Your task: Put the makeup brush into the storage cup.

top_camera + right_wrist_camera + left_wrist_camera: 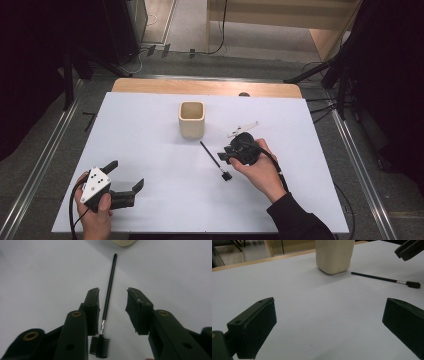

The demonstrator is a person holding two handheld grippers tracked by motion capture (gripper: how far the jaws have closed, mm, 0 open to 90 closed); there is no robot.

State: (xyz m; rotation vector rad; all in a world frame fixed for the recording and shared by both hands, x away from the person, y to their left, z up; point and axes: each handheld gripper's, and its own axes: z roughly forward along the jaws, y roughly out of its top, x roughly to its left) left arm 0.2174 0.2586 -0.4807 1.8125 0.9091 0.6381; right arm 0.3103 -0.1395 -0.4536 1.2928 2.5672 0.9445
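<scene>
The right tool (pixel 231 151) hangs low over a thin black brush (pixel 215 160) that lies flat on the white tabletop (pixel 150 150). Its jaws stand apart, one on each side of the brush handle, and neither pad touches it. In the right gripper view the handle (pixel 108 293) runs up between the two jaws, closer to the left one, and the small comb head (pixel 99 346) sits at the bottom between the jaw roots. The handle's far tip points toward a cream, square-mouthed cup (pixel 192 119), which stands upright near the middle of the tabletop, a little beyond the brush.

The left tool (pixel 126 181) rests near the front left corner of the tabletop, well apart from the brush and the cup, held in the person's left hand (pixel 95 210). Its jaws are spread wide with nothing between them; in the left gripper view they frame bare white surface, with the cup (pixel 335 255) and the brush (pixel 384 279) farther off.
</scene>
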